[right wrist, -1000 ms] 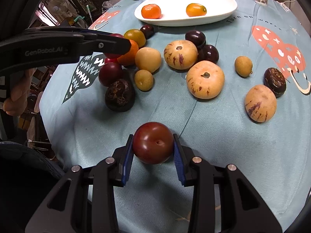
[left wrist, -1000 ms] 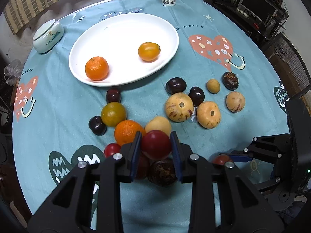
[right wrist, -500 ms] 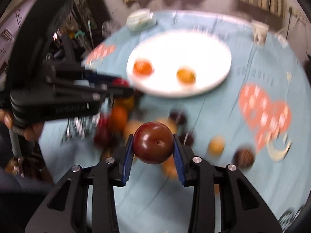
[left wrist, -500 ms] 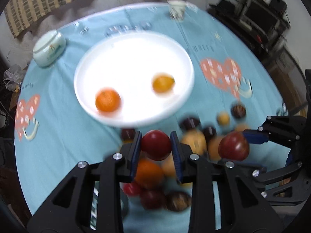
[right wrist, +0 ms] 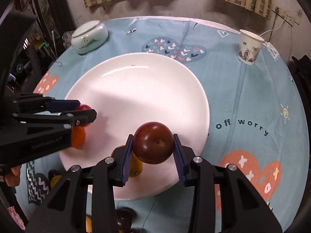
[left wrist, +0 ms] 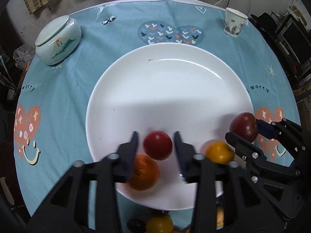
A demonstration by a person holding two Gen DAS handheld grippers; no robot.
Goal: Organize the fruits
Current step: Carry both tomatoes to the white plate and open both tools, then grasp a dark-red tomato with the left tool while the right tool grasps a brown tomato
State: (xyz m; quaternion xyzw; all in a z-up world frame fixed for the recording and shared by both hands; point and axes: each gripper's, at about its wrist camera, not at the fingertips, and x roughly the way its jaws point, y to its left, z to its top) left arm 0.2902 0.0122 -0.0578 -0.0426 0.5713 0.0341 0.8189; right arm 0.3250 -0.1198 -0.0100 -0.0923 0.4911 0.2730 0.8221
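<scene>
Left gripper [left wrist: 156, 151]: jaws opening — red fruit [left wrist: 157, 144] between them, pads clear of it, over white plate [left wrist: 165, 89].
Right gripper [right wrist: 153, 153]: pinching dark red fruit [right wrist: 153, 142] — above plate's near edge.

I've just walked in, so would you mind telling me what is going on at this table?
A person is sorting fruit onto the white plate using two grippers. The left hand-held gripper is opening over the plate, its jaws clear of a red fruit. The right hand-held gripper holds a dark red fruit above the plate's edge.
</scene>
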